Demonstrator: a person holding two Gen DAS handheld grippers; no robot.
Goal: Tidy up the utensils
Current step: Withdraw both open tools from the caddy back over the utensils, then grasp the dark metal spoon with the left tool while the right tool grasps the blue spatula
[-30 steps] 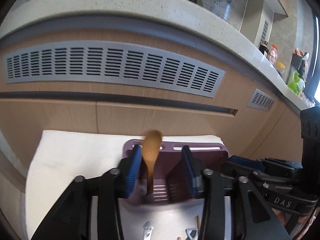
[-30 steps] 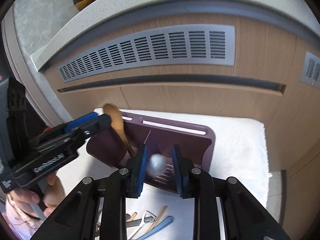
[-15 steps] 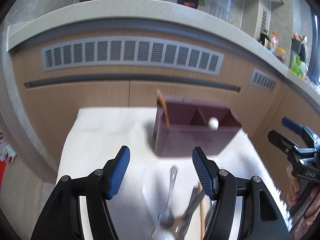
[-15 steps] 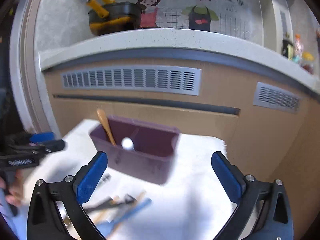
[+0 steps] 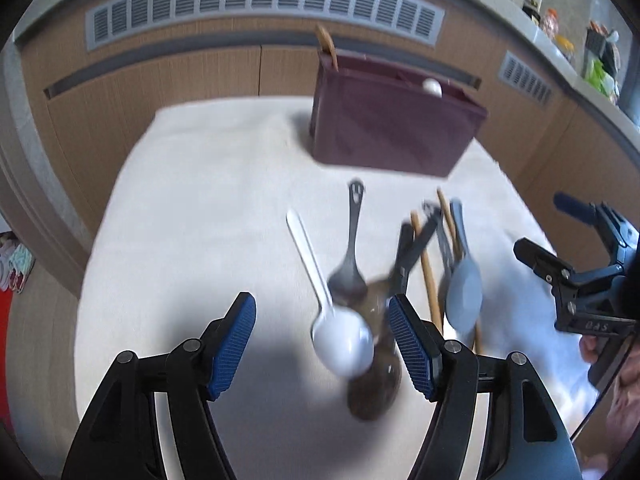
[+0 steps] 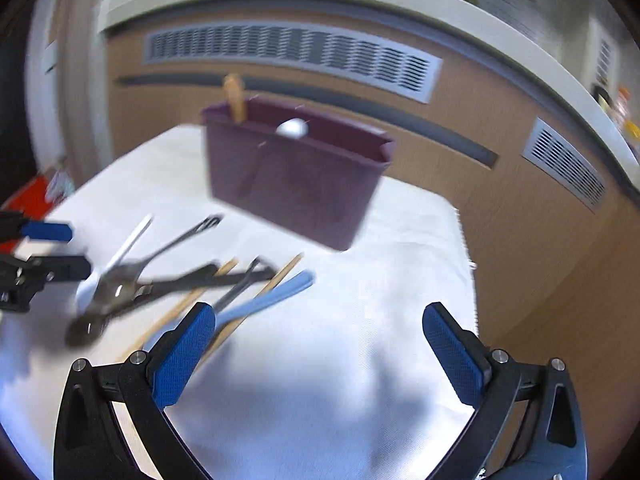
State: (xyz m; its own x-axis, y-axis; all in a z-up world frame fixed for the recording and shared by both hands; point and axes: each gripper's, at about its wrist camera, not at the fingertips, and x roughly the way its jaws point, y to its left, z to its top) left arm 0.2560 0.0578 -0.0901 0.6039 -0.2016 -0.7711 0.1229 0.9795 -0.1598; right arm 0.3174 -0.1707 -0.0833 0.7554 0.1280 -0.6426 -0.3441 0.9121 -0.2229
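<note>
A purple utensil holder (image 5: pixel 394 124) (image 6: pixel 294 176) stands on a white cloth at the far side. A wooden spoon (image 5: pixel 327 46) (image 6: pixel 236 96) and a white spoon (image 5: pixel 433 87) (image 6: pixel 293 128) stick out of it. A pile of loose utensils lies nearer: a white spoon (image 5: pixel 340 340), a grey spoon (image 5: pixel 350 276), a pale blue spoon (image 5: pixel 464 288) (image 6: pixel 268 300), chopsticks (image 5: pixel 428 276) and dark metal pieces. My left gripper (image 5: pixel 322 344) is open and empty above the white spoon. My right gripper (image 6: pixel 320 356) is open and empty, right of the pile.
The white cloth (image 5: pixel 200 208) (image 6: pixel 400 280) covers a small table. Wooden cabinet fronts with grey vents (image 5: pixel 256 4) (image 6: pixel 296 56) stand close behind it. A countertop with bottles (image 5: pixel 560 36) runs along the right. The right gripper also shows in the left wrist view (image 5: pixel 560 236).
Both grippers have let go of their spoons in the holder, opened wide and drawn back toward the loose utensil pile. The left one now tilts down over the pile.
</note>
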